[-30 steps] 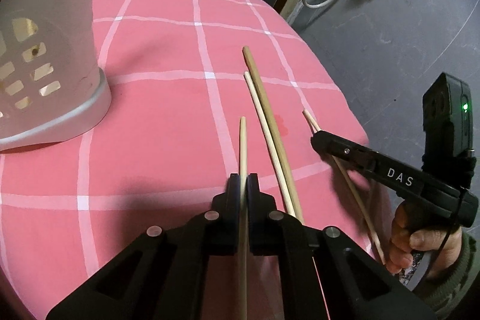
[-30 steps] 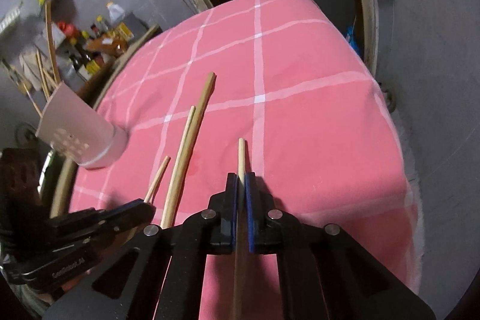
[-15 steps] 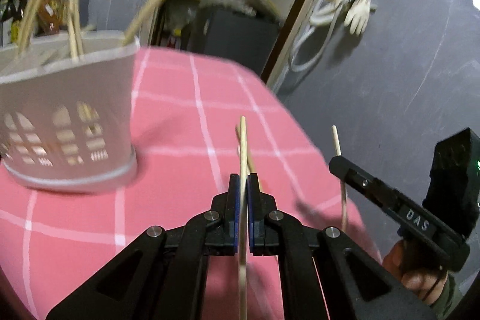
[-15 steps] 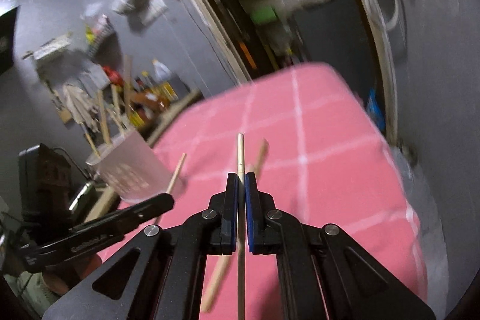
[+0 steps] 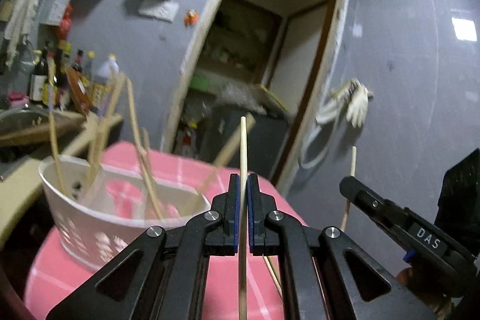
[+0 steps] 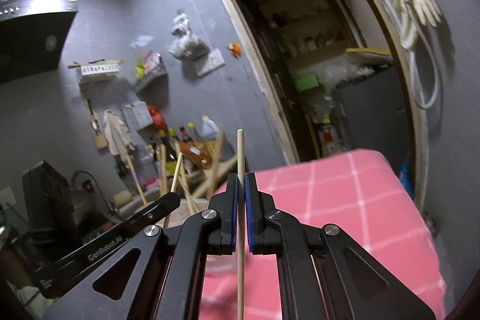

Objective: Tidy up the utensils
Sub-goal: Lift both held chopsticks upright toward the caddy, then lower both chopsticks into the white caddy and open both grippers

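Both grippers hang in open air above the round table with the pink checked cloth (image 6: 345,200), whose far edge curves off toward the dark doorway (image 5: 270,65). The white perforated plastic basket (image 5: 90,224) sits near the table's left edge, its bundle of thin sticks leaning out at angles. The left gripper (image 5: 243,200) is clamped on a slender pale wooden chopstick (image 5: 243,146), long axis running straight ahead and upward. The right gripper (image 6: 241,200) pinches a second wooden chopstick (image 6: 240,149) likewise, tip up.
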{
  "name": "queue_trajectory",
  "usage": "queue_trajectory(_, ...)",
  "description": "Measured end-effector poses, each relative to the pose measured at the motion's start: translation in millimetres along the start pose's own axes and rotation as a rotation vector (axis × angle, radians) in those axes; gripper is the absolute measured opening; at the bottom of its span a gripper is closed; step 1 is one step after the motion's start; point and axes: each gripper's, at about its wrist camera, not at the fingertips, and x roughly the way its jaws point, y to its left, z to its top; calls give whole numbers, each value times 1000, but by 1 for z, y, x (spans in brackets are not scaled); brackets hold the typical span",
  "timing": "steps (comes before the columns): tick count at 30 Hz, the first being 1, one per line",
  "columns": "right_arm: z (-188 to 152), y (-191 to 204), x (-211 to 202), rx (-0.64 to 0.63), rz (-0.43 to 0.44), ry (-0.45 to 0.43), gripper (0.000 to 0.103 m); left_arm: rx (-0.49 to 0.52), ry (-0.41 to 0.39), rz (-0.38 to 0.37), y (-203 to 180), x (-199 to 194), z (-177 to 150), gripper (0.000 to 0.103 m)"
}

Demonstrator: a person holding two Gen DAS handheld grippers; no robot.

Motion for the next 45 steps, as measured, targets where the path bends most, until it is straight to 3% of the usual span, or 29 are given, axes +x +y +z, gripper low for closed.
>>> queue_trajectory(9, 22, 35, 36, -41, 85, -60, 3, 40, -149, 75, 42, -9, 44, 3)
queue_trajectory(16, 42, 56, 66, -53, 143, -139, 3, -34, -212, 123, 97, -12, 78, 3)
queue_trajectory(22, 40, 62, 83, -84, 138, -197, 3, -69, -270, 170, 129, -13, 91, 3)
queue_trajectory(31, 26, 68, 101, -166, 71, -276, 3, -30, -348, 245, 140, -3, 83, 3)
queue_trajectory(37, 14, 62, 114, -176, 37, -265, 3, -15, -358, 261, 145, 7, 69, 3)
queue_trajectory(45, -1, 56, 129, -177, 11, -220, 3, -79, -338, 271, 157, 17, 52, 3)
